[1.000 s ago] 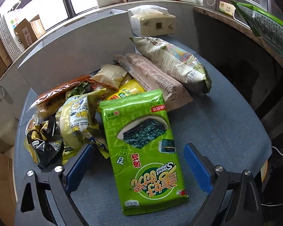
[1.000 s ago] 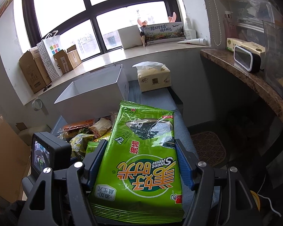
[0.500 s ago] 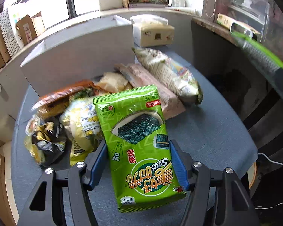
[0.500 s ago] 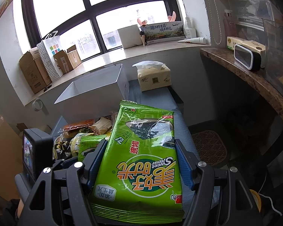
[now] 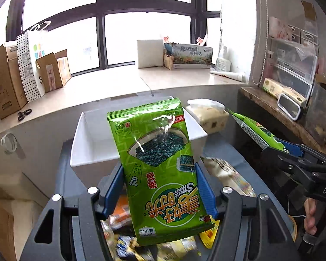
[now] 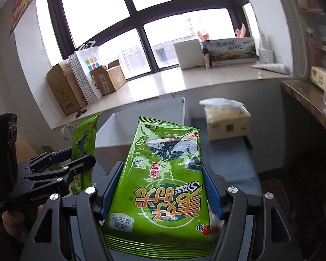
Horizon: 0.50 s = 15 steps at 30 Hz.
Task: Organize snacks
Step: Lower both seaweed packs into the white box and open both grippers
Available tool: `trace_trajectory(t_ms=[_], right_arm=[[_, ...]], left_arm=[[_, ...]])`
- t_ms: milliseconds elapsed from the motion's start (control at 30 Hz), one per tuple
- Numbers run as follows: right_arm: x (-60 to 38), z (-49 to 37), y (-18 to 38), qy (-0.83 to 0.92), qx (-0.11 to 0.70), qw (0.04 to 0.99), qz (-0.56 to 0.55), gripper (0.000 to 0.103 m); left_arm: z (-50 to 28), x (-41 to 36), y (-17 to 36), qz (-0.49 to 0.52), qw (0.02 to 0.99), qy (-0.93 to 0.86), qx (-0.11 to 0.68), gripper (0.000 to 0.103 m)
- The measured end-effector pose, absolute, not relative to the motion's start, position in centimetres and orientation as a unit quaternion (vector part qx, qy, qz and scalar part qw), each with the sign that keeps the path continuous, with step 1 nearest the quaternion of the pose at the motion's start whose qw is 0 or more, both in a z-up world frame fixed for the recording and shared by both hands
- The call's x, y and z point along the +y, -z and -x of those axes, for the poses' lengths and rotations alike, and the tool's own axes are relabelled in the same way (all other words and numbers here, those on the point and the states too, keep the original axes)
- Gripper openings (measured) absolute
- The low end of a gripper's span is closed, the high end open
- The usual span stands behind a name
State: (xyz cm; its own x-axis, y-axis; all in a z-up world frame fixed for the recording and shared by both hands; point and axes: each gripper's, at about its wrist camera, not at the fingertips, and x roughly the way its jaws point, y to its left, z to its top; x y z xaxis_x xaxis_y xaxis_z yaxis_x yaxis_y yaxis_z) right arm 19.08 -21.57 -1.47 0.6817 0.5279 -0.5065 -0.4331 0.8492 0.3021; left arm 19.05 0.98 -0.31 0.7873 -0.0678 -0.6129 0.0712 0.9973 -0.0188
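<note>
Green foil, glossy: seaweed snack packet [image 5: 163,184] gripped by its lower half between the blue pads of the left gripper [image 5: 158,166], jaws just drawn in from wide to about half span and pressing on both long edges, printed face toward the camera, top seam tilted slightly left. Held up off the table [image 5: 226,152], in front of the open white box [image 5: 91,139] and above the blurred heap of snack bags [image 5: 228,174]. Second seaweed packet [image 6: 160,206], same brand, clamped the same way in the right gripper [image 6: 162,165], jaws set at roughly two-thirds of their reach and tight against the packet's sides, also in the air, near the box's right-hand corner. Both packets side by side, apart, each seen edge-on from the other wrist view. Beyond the box, a tissue pack [image 6: 228,124] on the grey-blue table top. Further back, a pale windowsill [image 5: 110,87] carrying cardboard boxes [image 5: 4,80], a dotted paper bag [image 5: 30,65] and scissors [image 5: 24,114]. At the lower right edge of the left wrist view, a hand [image 5: 313,215] around the right gripper's handle.
</note>
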Motion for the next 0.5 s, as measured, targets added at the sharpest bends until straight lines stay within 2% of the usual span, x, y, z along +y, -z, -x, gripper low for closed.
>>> trace_trajectory(t_ms=[233,300,333,367,400,433,500], right_arm=[[-16.2,-31.0,1.0,-0.271,0.316,0.908,-0.053,0.074],[-15.1,-33.9,1.3,-0.263,0.325,0.907,-0.054,0.077],[-14.9,-35.2,1.6,-0.256,0.332,0.906,-0.063,0.079],[-14.7,-36.4,2.0,-0.254,0.341,0.902,-0.074,0.087],[-14.5,-37.6,2.3,-0.253,0.35,0.898,-0.086,0.098],[-14.6,-38.4,2.5,-0.255,0.357,0.893,-0.097,0.103],[-14.7,-39.1,2.7,-0.27,0.36,0.885,-0.121,0.103]], left_arm=[[-29.1,6.2,0.1,-0.019,0.943,0.017,0.332,0.069],[-31.2,7.3,0.6,-0.015,0.941,0.011,0.339,0.071],[-32.0,7.8,0.9,-0.018,0.939,0.008,0.343,0.073],[-32.8,8.2,1.2,-0.02,0.938,0.009,0.345,0.081],[-33.3,8.6,1.6,-0.025,0.939,0.011,0.344,0.096],[-33.6,9.0,1.8,-0.028,0.938,0.004,0.346,0.103],[-34.0,10.0,2.3,-0.026,0.935,-0.003,0.354,0.103]])
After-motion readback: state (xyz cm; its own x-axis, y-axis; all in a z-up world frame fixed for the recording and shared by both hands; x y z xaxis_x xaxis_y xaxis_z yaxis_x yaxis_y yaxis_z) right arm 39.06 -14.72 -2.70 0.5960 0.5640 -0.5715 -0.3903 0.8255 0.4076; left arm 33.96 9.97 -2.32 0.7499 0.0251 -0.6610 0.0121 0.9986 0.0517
